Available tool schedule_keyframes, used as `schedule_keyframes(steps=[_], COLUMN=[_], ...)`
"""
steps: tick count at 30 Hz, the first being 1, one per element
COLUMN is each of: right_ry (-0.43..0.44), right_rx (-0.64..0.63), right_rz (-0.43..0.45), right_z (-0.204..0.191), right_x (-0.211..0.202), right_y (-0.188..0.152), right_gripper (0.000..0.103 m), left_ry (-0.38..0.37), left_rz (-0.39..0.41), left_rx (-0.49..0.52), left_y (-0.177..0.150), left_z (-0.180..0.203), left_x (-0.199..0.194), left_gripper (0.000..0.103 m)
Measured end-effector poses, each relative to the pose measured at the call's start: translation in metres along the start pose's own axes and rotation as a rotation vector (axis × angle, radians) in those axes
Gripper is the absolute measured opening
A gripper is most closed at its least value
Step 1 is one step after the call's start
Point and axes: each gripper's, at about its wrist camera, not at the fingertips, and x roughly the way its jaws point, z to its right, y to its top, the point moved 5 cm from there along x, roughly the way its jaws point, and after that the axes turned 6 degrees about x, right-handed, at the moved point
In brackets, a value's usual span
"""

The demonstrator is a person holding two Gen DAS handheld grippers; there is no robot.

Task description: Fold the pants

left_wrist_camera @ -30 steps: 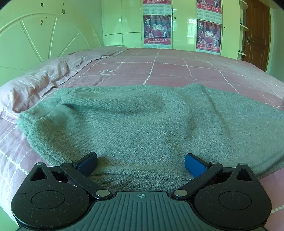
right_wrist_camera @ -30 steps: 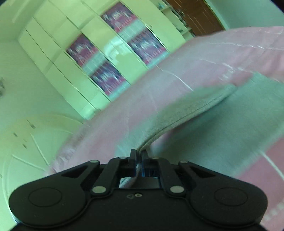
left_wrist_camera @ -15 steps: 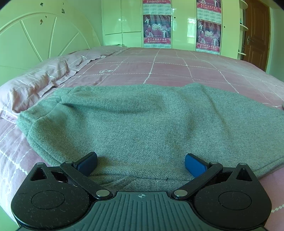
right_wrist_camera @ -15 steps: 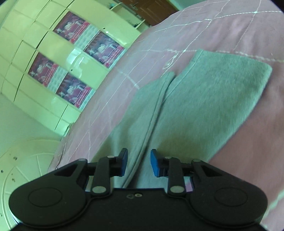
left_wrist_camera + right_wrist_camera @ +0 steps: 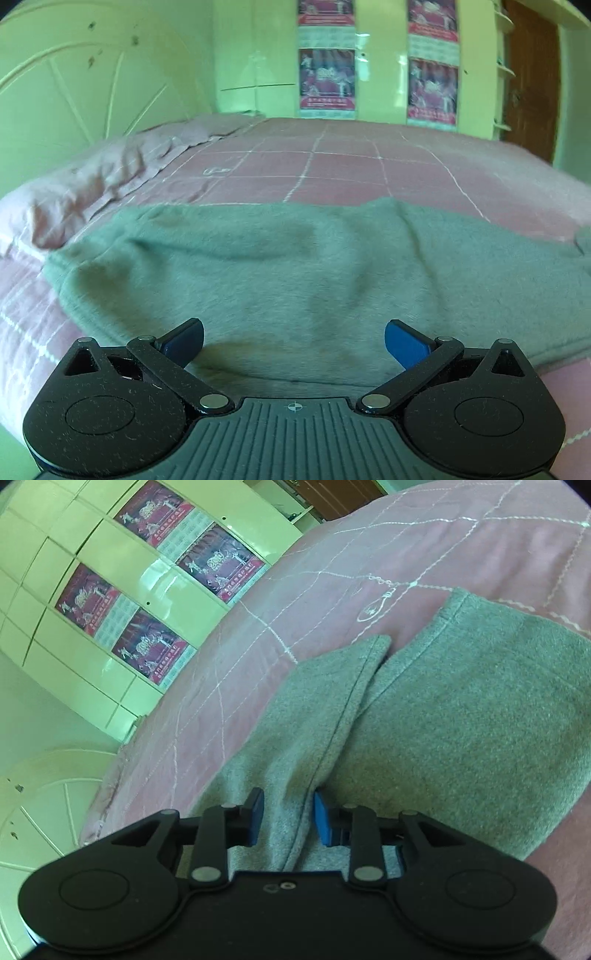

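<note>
Pants (image 5: 314,273) flat on bed (image 5: 332,162), folded lengthwise.
Left gripper (image 5: 293,341): jaws wide, empty, over near edge. Right gripper (image 5: 288,821): jaws just opened slightly, seam fold between at 12 o'clock, pads clear.

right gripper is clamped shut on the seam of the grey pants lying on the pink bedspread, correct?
Not quite. In the right wrist view the right gripper is open: its jaws have just been opening, and its blue pads stand apart on either side of the seam without pressing it. The grey pants do lie on the pink bedspread.
</note>
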Motion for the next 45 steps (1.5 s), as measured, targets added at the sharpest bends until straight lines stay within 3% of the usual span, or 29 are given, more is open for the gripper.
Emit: schedule_keyframes(steps=[5, 6, 7, 10, 15, 18, 21, 22, 24, 25, 27, 30, 39, 41, 42, 45], right_ry=[-0.019, -0.021, -0.036, -0.055, -0.048, 0.017, 0.105, 0.08, -0.034, -0.062, -0.034, 0.008, -0.032, -0.047, -0.039, -0.016], right_rx=[-0.008, -0.013, -0.026, -0.077, -0.143, -0.185, -0.22, -0.226, -0.222, -0.195, -0.095, 0.004, 0.258, 0.312, 0.295, 0.077], right_rz=[0.005, 0.0, -0.002, 0.002, 0.029, 0.112, 0.24, 0.256, 0.166, 0.113, 0.086, 0.141, 0.226, 0.23, 0.226, 0.276], right_z=[-0.001, -0.001, 0.0, -0.004, -0.016, -0.041, -0.05, -0.04, -0.008, 0.01, 0.035, 0.046, 0.08, 0.082, 0.078, 0.037], right_x=[0.002, 0.002, 0.0, -0.005, -0.017, -0.042, -0.093, -0.103, -0.094, -0.089, -0.093, -0.104, -0.087, -0.081, -0.079, -0.092], right_y=[0.006, 0.005, 0.003, 0.001, 0.006, 0.017, 0.021, 0.015, -0.002, -0.008, -0.012, -0.004, 0.038, 0.045, 0.049, 0.06], right_gripper=[0.022, 0.017, 0.003, 0.0, 0.0, 0.0, 0.0, 0.0, 0.0, 0.0, 0.003, 0.016, 0.03, 0.021, 0.0, 0.0], left_ry=[-0.133, -0.161, -0.17, -0.111, -0.109, -0.116, -0.122, -0.123, -0.12, -0.119, -0.121, -0.128, -0.124, -0.125, -0.126, -0.126], left_rz=[-0.012, -0.035, -0.099, -0.07, -0.068, -0.066, -0.062, -0.06, -0.055, -0.051, -0.047, -0.047, -0.044, -0.043, -0.043, -0.041], left_rx=[-0.055, -0.019, 0.035, 0.035, 0.043, 0.05, 0.051, 0.051, 0.053, 0.055, 0.059, 0.061, 0.061, 0.063, 0.064, 0.065], left_y=[0.016, 0.017, 0.011, 0.0, -0.001, -0.001, 0.0, 0.0, -0.001, -0.001, -0.002, -0.003, -0.003, -0.003, -0.003, -0.002], left_z=[0.036, 0.05, 0.065, 0.075, 0.075, 0.075, 0.073, 0.073, 0.074, 0.074, 0.074, 0.074, 0.077, 0.077, 0.076, 0.076], left_x=[0.006, 0.01, 0.021, 0.025, 0.022, 0.021, 0.022, 0.022, 0.021, 0.022, 0.02, 0.019, 0.017, 0.017, 0.017, 0.018], left_gripper=[0.103, 0.103, 0.103, 0.103, 0.103, 0.103, 0.103, 0.103, 0.103, 0.103, 0.103, 0.103, 0.103, 0.103, 0.103, 0.103])
